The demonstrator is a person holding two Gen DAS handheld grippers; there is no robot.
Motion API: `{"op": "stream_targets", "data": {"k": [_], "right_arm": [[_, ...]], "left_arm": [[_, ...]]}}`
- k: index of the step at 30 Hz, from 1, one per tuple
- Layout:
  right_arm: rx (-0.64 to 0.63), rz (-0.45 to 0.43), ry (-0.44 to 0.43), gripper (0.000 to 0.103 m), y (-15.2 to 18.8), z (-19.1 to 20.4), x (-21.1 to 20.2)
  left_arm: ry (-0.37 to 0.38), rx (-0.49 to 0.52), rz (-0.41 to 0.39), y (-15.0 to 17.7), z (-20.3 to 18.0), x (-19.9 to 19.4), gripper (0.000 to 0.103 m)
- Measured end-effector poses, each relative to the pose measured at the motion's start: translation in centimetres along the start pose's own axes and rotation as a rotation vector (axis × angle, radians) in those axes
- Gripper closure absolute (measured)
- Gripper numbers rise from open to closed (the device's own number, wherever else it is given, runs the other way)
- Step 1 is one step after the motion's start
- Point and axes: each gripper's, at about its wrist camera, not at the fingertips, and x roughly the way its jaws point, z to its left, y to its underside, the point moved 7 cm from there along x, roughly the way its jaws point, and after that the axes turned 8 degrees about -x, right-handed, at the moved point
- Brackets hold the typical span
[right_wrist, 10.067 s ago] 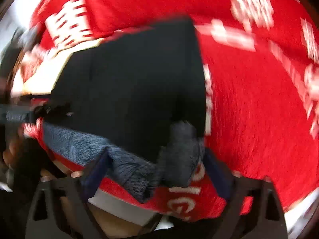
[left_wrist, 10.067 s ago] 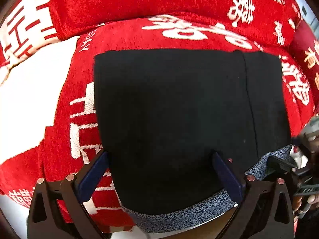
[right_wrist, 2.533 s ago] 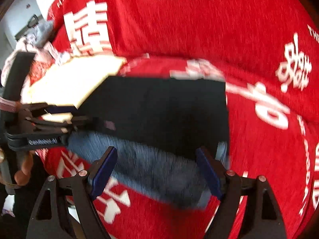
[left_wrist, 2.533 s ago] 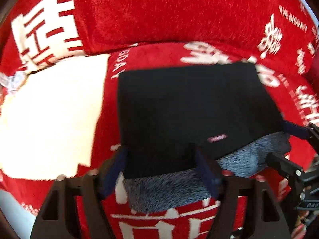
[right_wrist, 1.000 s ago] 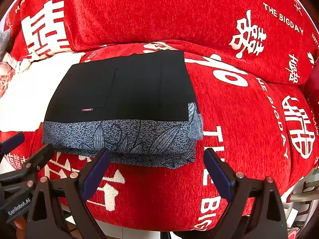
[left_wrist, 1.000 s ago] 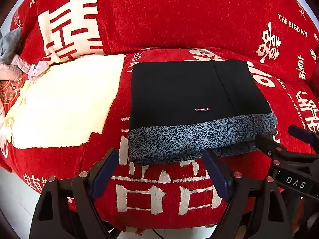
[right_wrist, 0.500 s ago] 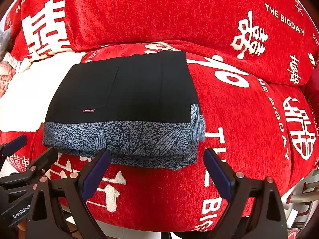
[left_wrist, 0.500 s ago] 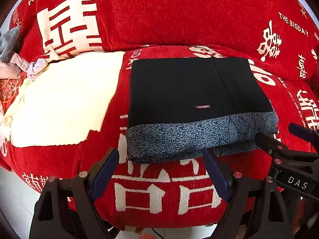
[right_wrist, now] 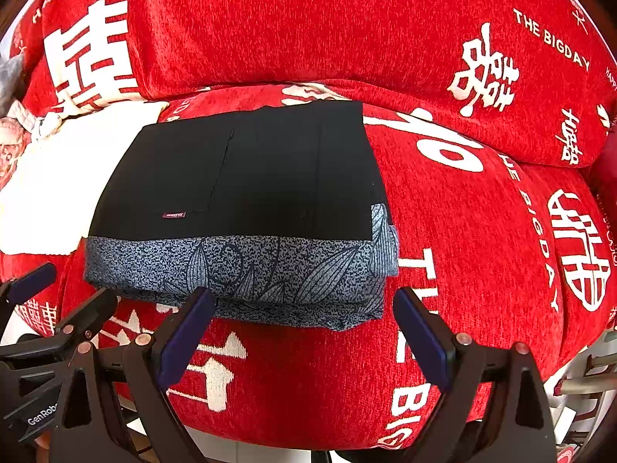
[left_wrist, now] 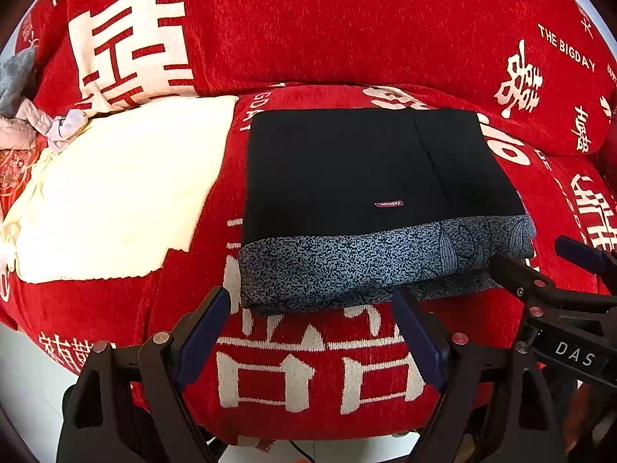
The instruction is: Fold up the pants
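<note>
At frame centre, the folded pants [left_wrist: 362, 193] lay on the red sofa cushion [left_wrist: 308, 366]; left tongs [left_wrist: 312, 332] and right tongs [right_wrist: 304, 332] gaped wide, holding nothing.

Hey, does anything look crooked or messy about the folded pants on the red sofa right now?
Mostly tidy. The folded black pants lie flat on the red sofa cushion, but lower blue-grey patterned layers stick out unevenly at the front right corner.

matt black cloth pants [left_wrist: 366, 162] with speckled grey lining on fuzzy red chenille sofa cover [left_wrist: 347, 31]
</note>
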Motion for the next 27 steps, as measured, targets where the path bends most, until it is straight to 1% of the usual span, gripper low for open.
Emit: {"op": "stream_targets", "data": {"k": [5, 11, 15, 18, 21, 23, 25, 27], "right_arm": [[0.000, -0.002, -0.001, 0.008, -0.1, 0.2, -0.2], [0.000, 0.006, -0.002, 0.008, 0.0, 0.3, -0.4], [0.009, -0.004, 0.012, 0.008, 0.5, 0.3, -0.8], [0.037, -0.018, 0.025, 0.008, 2.0, 0.4, -0.9], [0.079, -0.050, -0.001, 0.008, 4.5, 0.9, -0.4], [0.102, -0.054, -0.015, 0.008, 6.5, 1.8, 0.3], [0.101, -0.065, -0.026, 0.008, 8.1, 2.7, 0.9], [0.082, -0.074, -0.011, 0.008, 9.8, 3.7, 1.6]], "left_arm": [[0.001, 0.000, 0.002, 0.0, 0.1, 0.1, 0.016], [0.027, 0.001, 0.004, 0.2, 0.0, -0.1, 0.016], [0.017, 0.003, -0.043, 0.6, 0.7, -0.6, 0.016], [0.006, 0.000, -0.080, 1.9, 2.1, -0.4, 0.016], [-0.018, 0.003, -0.061, 4.2, 3.7, 1.1, 0.016], [-0.028, 0.009, -0.048, 5.6, 4.5, 2.0, 0.016], [-0.053, 0.013, -0.075, 6.9, 5.2, 2.5, 0.016], [-0.062, 0.023, -0.105, 7.6, 5.4, 2.7, 0.016]]}}
